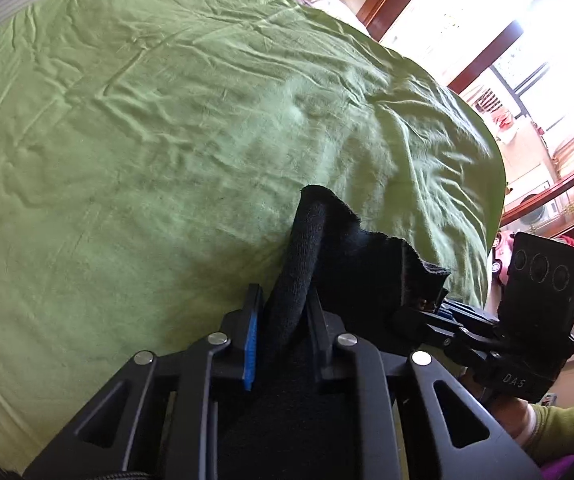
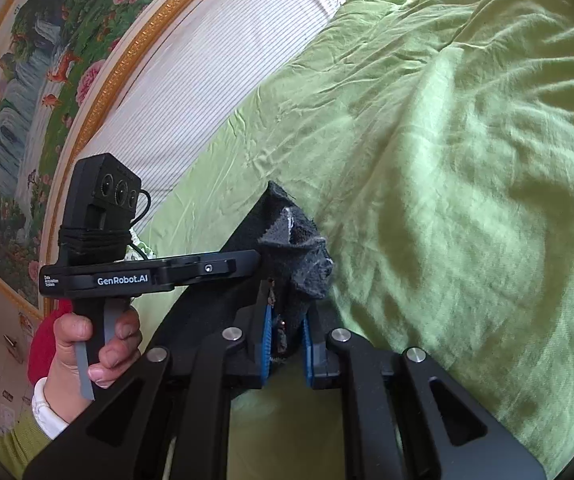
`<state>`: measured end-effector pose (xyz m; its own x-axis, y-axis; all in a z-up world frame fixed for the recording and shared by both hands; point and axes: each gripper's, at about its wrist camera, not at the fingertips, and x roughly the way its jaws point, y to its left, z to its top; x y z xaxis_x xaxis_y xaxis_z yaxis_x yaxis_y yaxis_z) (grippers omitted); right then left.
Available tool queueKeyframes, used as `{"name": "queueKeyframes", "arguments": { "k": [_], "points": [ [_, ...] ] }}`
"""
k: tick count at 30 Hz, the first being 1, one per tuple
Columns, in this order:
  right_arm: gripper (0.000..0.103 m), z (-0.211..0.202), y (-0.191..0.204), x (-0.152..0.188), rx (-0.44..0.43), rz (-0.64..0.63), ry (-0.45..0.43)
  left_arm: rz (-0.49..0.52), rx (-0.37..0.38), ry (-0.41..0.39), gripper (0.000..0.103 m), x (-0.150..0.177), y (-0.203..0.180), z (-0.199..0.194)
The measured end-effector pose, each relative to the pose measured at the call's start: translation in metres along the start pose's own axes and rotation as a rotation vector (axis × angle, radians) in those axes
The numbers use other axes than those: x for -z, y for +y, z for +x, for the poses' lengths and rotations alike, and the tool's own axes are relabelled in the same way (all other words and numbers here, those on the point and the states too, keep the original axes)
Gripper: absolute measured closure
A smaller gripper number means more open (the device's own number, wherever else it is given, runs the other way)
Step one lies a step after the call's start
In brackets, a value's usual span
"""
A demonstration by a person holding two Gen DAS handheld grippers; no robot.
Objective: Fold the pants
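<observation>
The black pants are held up above the green bedsheet. My left gripper is shut on a rolled edge of the pants, which rises between its fingers. My right gripper is shut on another bunched part of the black pants, with a zipper showing between the blue pads. Each gripper shows in the other's view: the right gripper at the lower right, the left gripper at the left, close together. The rest of the pants hangs out of sight.
The wrinkled green bedsheet covers the bed. A white striped headboard and a framed painting stand behind it. A bright window lies past the bed's right edge. A hand grips the left handle.
</observation>
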<state>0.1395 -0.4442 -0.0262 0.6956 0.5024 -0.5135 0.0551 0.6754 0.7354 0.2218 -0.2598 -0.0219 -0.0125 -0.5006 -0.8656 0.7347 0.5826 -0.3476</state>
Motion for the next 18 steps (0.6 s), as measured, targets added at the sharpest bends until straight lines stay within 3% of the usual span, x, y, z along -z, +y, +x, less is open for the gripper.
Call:
{"name": "queueKeyframes", "arguments": {
  "k": [11, 18],
  "points": [
    [0.090, -0.018, 0.030, -0.003, -0.123, -0.087, -0.041, -0.015, 0.026, -0.157, 0.093, 0.018, -0.017, -0.060],
    [0.090, -0.024, 0.071, 0.002, -0.323, -0.165, -0.018, -0.052, 0.059, -0.269, 0.093, 0.053, -0.015, -0.116]
  ]
}}
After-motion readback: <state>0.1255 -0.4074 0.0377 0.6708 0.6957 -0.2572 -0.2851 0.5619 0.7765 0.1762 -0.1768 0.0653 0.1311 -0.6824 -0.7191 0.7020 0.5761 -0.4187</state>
